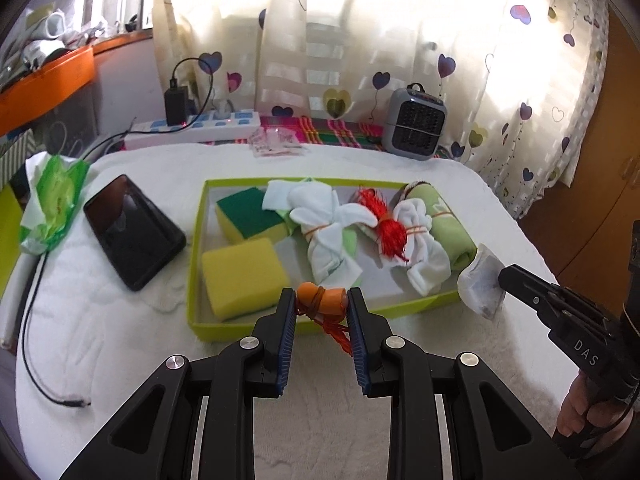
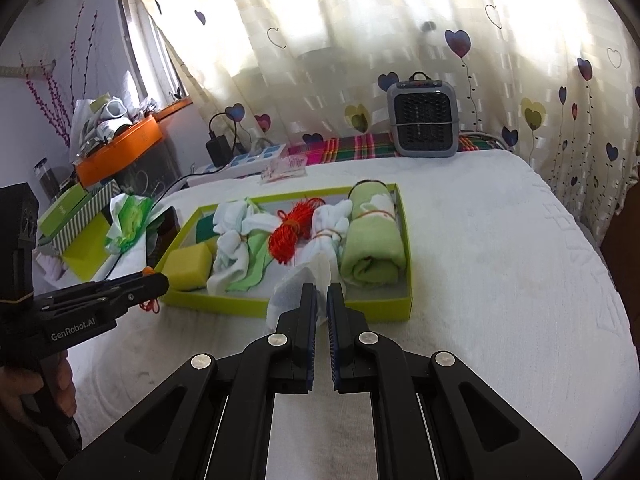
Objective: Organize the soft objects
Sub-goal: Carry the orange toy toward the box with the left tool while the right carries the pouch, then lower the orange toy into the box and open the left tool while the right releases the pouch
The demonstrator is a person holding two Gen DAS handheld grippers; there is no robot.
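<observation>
My left gripper (image 1: 321, 300) pinches a small orange bundle (image 1: 322, 295) at the near rim of the green box (image 1: 195, 240); its cord tail trails down, partly hidden between my fingers. My right gripper (image 2: 321, 292) is nearly closed on a white pouch (image 2: 298, 286) at the box's front edge, whose lower part my fingers cover. Sponges, tied white cloths, red yarn (image 1: 390, 232) and a green towel roll (image 2: 372, 236) lie inside
</observation>
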